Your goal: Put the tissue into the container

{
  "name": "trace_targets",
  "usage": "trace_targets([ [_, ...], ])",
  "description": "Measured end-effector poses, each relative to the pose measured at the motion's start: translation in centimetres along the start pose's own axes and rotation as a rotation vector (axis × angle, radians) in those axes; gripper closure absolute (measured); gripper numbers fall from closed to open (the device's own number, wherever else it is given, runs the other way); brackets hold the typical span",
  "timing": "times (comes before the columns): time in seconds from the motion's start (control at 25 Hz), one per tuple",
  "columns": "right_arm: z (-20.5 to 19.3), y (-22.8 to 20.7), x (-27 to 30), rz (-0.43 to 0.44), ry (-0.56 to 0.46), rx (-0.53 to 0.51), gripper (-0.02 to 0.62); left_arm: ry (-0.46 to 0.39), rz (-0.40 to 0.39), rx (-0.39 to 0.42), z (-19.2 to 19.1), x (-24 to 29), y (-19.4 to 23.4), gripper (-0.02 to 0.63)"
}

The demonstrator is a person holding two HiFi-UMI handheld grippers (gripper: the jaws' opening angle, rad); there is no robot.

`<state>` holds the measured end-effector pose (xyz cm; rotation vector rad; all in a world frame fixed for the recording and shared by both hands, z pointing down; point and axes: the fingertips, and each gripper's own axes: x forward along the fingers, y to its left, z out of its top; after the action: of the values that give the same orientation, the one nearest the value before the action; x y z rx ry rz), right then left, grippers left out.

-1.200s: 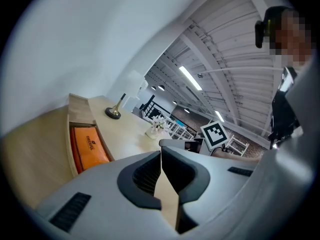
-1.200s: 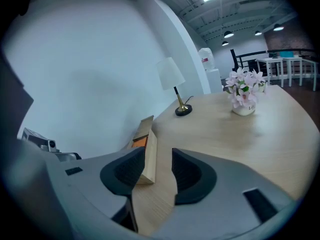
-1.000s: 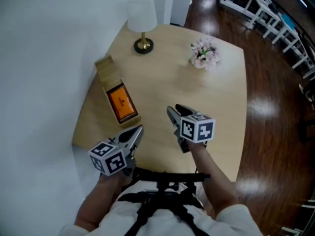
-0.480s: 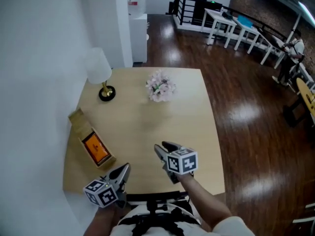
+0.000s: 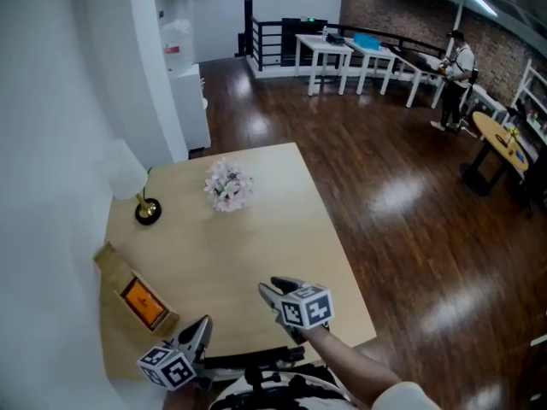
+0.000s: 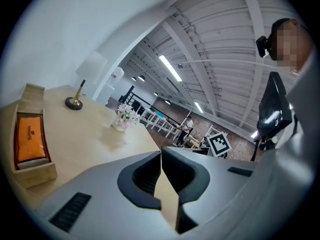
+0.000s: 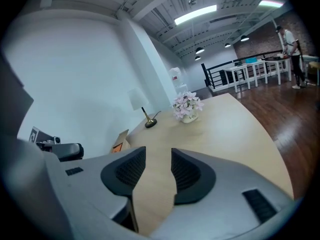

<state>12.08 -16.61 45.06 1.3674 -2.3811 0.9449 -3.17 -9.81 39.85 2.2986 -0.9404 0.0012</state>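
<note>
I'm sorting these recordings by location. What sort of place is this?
Probably an open loft-style workshop or office: a brick wall, white work tables by a black railing, and a wide dark wood floor.

Bright, even ceiling strip lights [image 7: 195, 15]; glare patches on the wood floor [image 5: 402, 196]; gripper views fisheye-warped, corners black.

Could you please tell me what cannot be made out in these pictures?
Print on the orange pack in the wooden box: too small in the head view, blurred in the left gripper view.
Label on the flower pot: too small in the right gripper view.
Lamp shade: washed out against the white wall in the head view.
</note>
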Motion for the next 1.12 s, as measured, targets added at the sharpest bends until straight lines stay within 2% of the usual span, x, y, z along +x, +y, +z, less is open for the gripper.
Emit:
trace_targets([
  [0.4, -1.2, -5.4, -4.1, -0.039, -0.03, 0.042, 0.446, 0.036, -0.003, 0.021, -2.0, 3.8, -2.7, 0.606],
  [0.6, -1.8, -7.8, -6.0, 0.006, 0.002, 0.034, 0.446, 0.042, 0.016, -0.008, -3.9, 6.2, -5.7, 0.606],
  [0.8, -1.6, -10.3, -8.5, 0.018, -0.006, -0.003, 0.446, 0.054, 0.023, -0.003, -5.9, 8.8, -8.9, 0.606],
  [1.12, 0.0, -12.5, -11.6, -0.007, -0.056, -0.01, 0.446, 0.03, 0.047, 0.015, -5.3, 10.5, -11.0, 0.606],
])
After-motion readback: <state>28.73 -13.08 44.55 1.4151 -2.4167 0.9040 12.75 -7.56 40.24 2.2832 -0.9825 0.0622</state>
